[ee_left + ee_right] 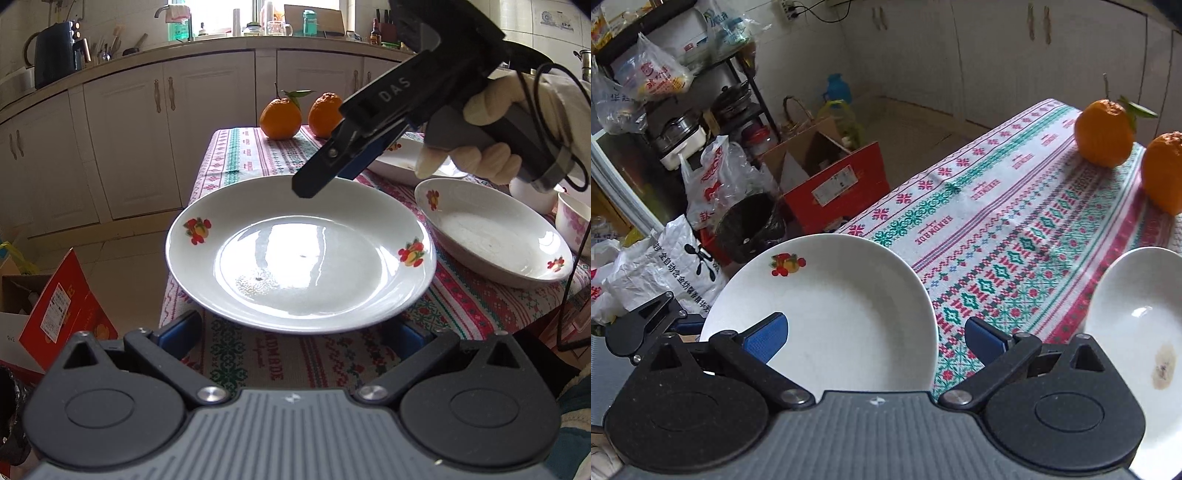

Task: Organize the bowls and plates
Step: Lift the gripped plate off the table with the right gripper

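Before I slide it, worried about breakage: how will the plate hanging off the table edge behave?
The plate looks glazed, so probably slippery and brittle. It overhangs the tablecloth edge, so a push may tip it.

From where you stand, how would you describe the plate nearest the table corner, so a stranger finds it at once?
Find the patterned tablecloth with two oranges at its far end. At the near corner lies a wide white plate, overhanging the edge. Unlike the deeper dish beside it, it is shallow, with fruit decals on opposite rims.
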